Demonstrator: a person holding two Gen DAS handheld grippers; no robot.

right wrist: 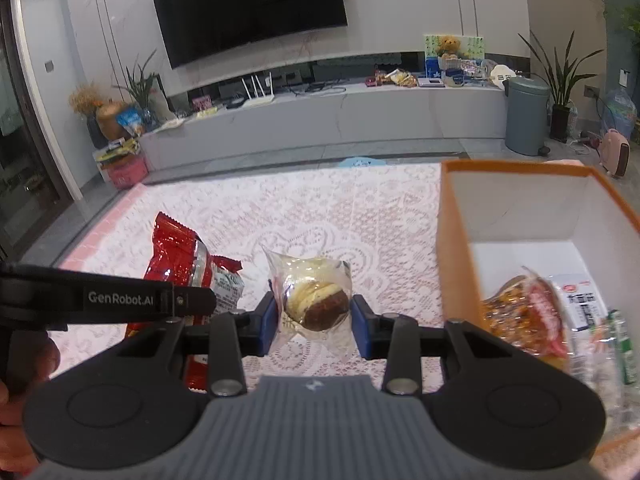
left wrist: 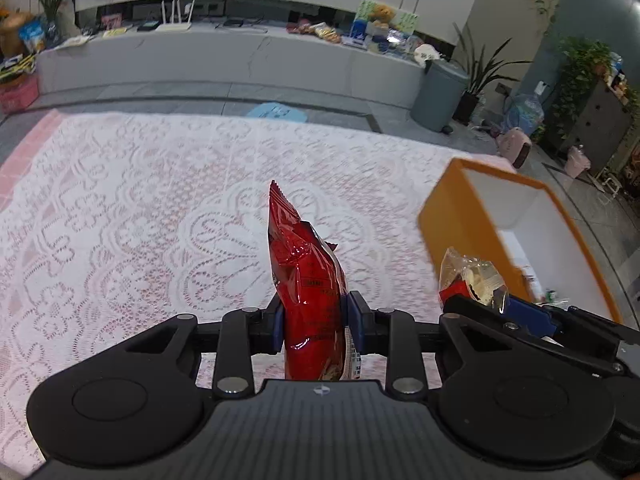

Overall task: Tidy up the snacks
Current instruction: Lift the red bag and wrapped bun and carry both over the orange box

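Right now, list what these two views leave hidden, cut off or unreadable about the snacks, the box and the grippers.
- Red snack packet: lower end hidden behind the left gripper body, left wrist view.
- Orange box: near corner and right side cut off by the frame edge, right wrist view.
- Packets in the box: blurred, print unreadable, count unclear.
- Clear-wrapped pastry in the right gripper: no label readable.

You are looking at a pale wall carrying a dark television (right wrist: 248, 12), a long grey cabinet (right wrist: 340, 116) beneath it, potted plants (right wrist: 562, 76) flanking it, grey floor tiles (left wrist: 180, 94) lying below.
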